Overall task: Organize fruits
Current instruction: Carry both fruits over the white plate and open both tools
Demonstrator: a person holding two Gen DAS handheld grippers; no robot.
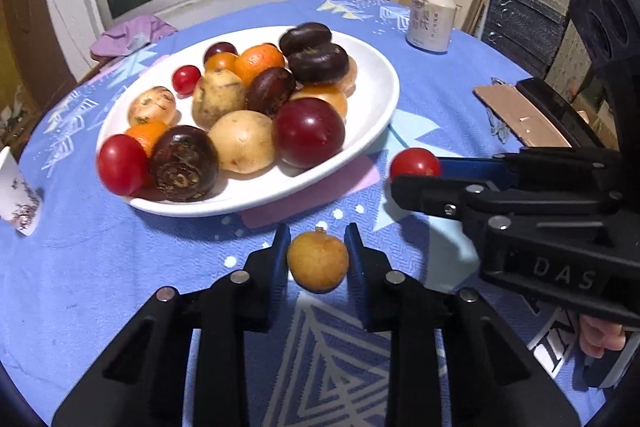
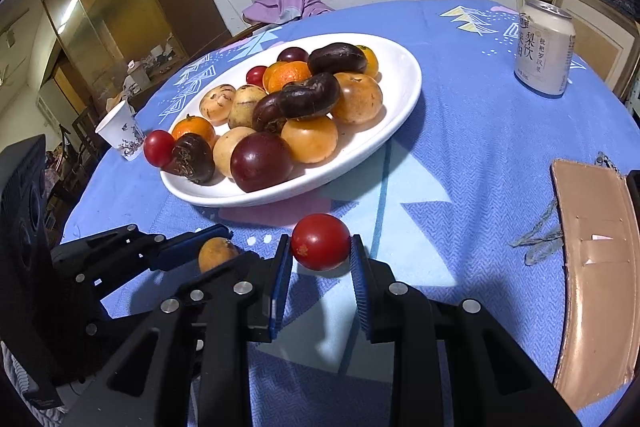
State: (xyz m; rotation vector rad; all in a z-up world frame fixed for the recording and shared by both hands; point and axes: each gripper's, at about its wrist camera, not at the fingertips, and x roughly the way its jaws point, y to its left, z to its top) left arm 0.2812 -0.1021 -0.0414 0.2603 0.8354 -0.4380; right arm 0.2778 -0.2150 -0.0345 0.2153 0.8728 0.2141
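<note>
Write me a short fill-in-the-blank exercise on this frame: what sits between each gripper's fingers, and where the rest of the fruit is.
1. Between the fingers of the left gripper sits a small ____ fruit, on the tablecloth.
2. The cherry tomato lies between the fingers of the ____ gripper.
3. The other fruits are piled on a white oval ____.
4. Beyond the plate stands a drink ____.

Missing words: yellow-orange; right; plate; can

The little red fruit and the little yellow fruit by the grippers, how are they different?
The red fruit is smooth and glossy; the yellow fruit looks dull and rough. The red one sits between the right gripper fingers, the yellow one between the left gripper fingers. Both are small, round and off the plate.
</note>
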